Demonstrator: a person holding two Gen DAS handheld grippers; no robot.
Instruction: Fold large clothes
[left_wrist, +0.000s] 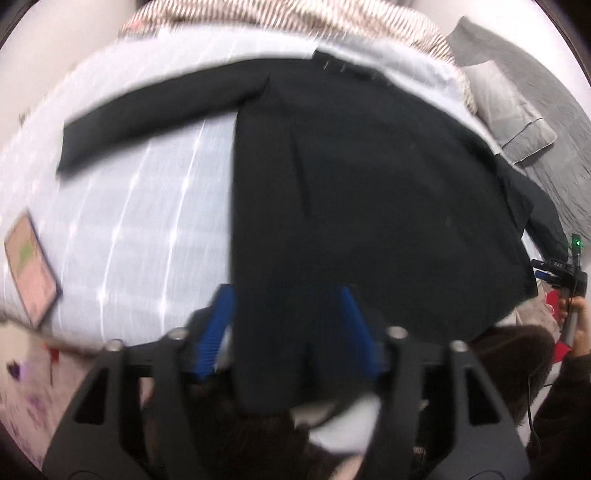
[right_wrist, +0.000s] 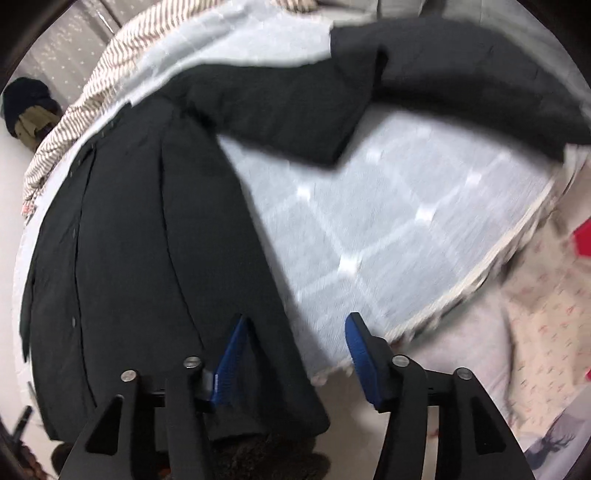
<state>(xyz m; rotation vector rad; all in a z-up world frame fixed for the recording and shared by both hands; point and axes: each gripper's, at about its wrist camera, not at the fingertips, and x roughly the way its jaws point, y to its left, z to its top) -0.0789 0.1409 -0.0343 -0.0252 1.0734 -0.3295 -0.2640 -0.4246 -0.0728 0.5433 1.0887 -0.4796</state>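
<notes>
A long black coat (left_wrist: 351, 177) lies spread flat on a pale blue bed cover (left_wrist: 147, 206), one sleeve stretched out to the left. My left gripper (left_wrist: 286, 295) is open, its blue pads (left_wrist: 218, 325) either side of the coat's lower hem. In the right wrist view the coat (right_wrist: 147, 229) fills the left, with a bent sleeve (right_wrist: 461, 81) reaching to the upper right. My right gripper (right_wrist: 295, 321) is open over the coat's hem edge and the bed cover (right_wrist: 388, 206), holding nothing.
A tablet-like device (left_wrist: 31, 266) lies at the bed's left edge. A grey pillow (left_wrist: 517, 107) and grey blanket sit at the upper right. A striped blanket (right_wrist: 74, 110) lies along the far side. Patterned bedding (right_wrist: 546, 325) hangs at the near right.
</notes>
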